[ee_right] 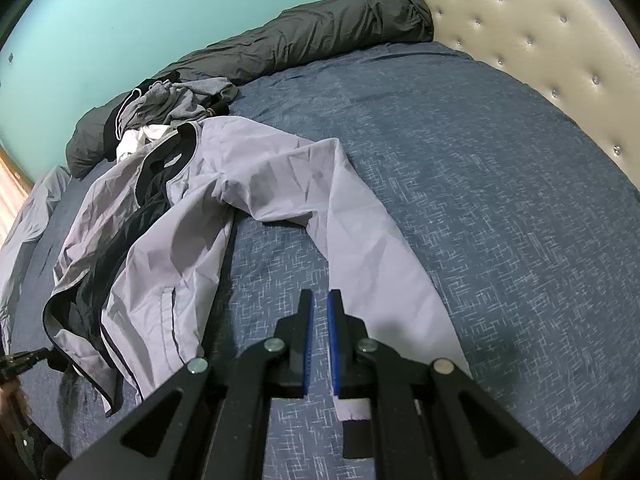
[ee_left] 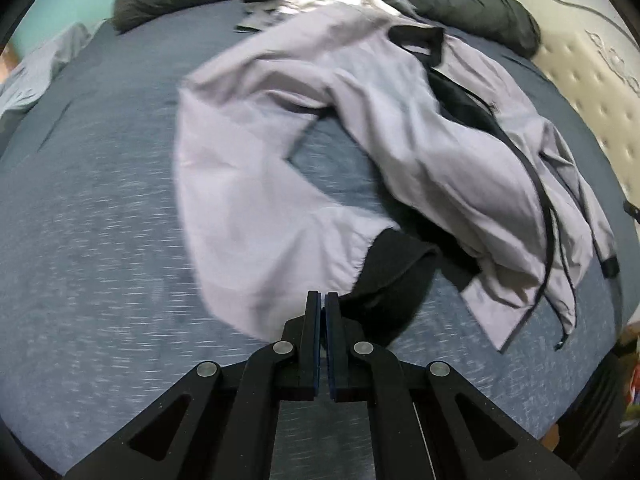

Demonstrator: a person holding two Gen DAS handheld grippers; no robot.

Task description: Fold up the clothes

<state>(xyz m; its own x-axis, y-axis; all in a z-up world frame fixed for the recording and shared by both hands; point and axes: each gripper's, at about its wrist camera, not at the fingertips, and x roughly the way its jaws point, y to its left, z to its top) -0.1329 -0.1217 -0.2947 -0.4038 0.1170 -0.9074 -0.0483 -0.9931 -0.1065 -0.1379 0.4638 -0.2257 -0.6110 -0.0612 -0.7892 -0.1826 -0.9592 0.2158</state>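
You are at the start of the fold: the jacket (ee_right: 160,240) lies open and rumpled on the bed (ee_right: 480,200), well apart from the headboard (ee_right: 520,40), with its black lining showing down the front. Nothing is squared up yet, so this step is laying out and gathering the sleeves.

Your left gripper (ee_left: 322,300) is clenched at the end of the far sleeve (ee_left: 224,200), the one on the side of the jacket away from the headboard. Its tips meet the black cuff (ee_left: 392,272), but I cannot tell whether any cloth is pinched between them.

Your right gripper (ee_right: 320,300) is all but closed over the near sleeve (ee_right: 360,240), which runs out from the jacket on the headboard side. The sleeve passes under one finger, and only bedsheet shows in the slit between the pads, so I judge it holds nothing.

Next, confirm the left grip. If the cuff rises with the gripper, carry that sleeve toward the headboard and lay it across the jacket. If not, open and bite the cuff again. The right gripper needs to open and take its sleeve end before it can help. Expect thin, slippery cloth, so grip on the thicker cuff.
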